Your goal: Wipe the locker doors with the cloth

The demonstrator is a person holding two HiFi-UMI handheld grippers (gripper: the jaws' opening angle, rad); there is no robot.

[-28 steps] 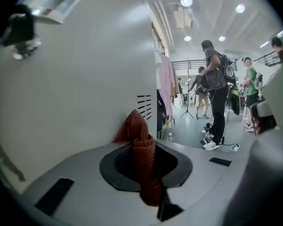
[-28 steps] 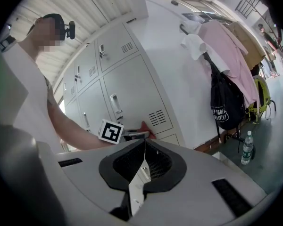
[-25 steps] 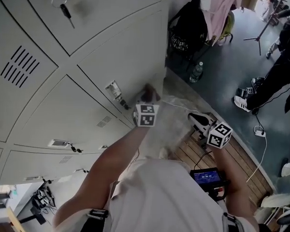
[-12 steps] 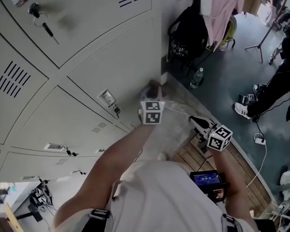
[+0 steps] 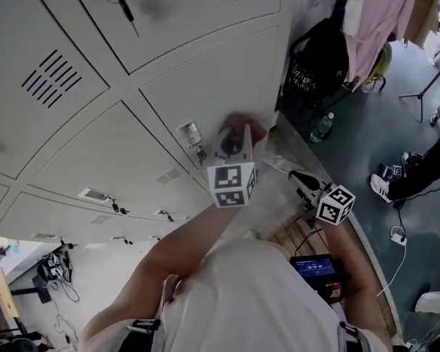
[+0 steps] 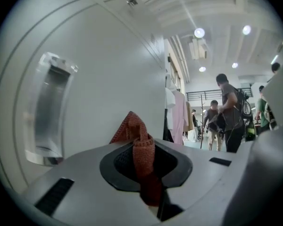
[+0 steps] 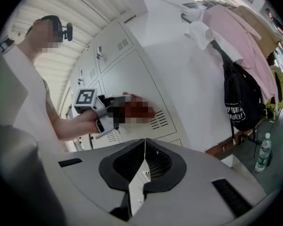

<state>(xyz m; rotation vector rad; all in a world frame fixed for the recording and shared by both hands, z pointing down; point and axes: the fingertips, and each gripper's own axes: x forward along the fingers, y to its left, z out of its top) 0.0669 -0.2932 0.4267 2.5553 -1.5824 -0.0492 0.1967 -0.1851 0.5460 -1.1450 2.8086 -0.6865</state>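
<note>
Grey floor (image 5: 363,119), black backpack (image 5: 319,59), hanging pink garment (image 5: 385,20)

The left gripper (image 5: 237,139) holds a reddish cloth (image 5: 239,125) at its tip against the grey locker door (image 5: 205,72), a label holder (image 5: 190,133) just to its left; the right gripper (image 5: 299,180) hangs apart, below-right.

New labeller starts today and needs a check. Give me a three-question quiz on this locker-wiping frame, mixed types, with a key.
1. Multiple choice: what is clamped in the left gripper? A) nothing B) a rust-red knitted cloth C) a blue sponge
2. True or false: the right gripper is pressed against the pale grey metal locker door.
3. Short answer: what dark thing hangs beside the pink shirt?
Key: 1 B. 2 False; it is held away from the door, jaws shut on nothing. 3 A black backpack.
</note>
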